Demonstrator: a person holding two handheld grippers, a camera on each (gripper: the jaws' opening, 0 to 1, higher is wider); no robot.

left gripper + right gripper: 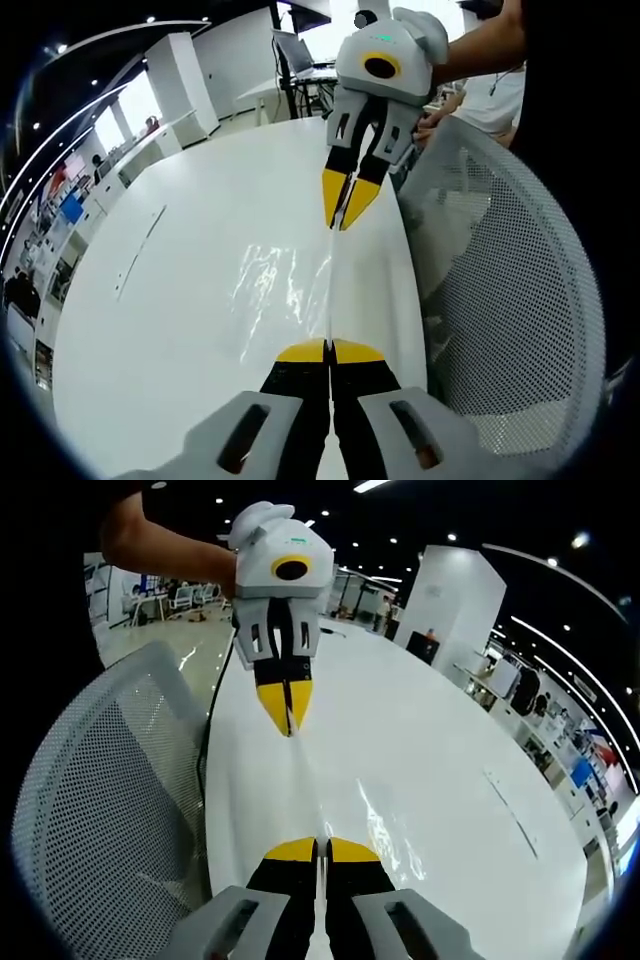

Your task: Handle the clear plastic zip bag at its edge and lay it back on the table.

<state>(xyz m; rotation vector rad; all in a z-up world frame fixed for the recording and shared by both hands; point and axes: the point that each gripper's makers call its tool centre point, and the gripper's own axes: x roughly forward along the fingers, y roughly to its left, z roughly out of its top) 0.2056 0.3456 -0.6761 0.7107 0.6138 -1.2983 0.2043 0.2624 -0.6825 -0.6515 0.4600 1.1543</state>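
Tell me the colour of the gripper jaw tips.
Yellow tips on black jaws, clearest on the right gripper in the left gripper view.

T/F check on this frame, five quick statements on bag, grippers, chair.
1. Both hand-held grippers are shut on the bag. True: the left gripper and the right gripper each pinch an end of it.
2. The bag lies flat on the table. False: it is held stretched between the two grippers, above the tabletop.
3. A white mesh chair stands at the table's edge. True.
4. The bag is opaque black. False: it is clear, and the white table shows through it.
5. The jaw tips are red. False: they are yellow.
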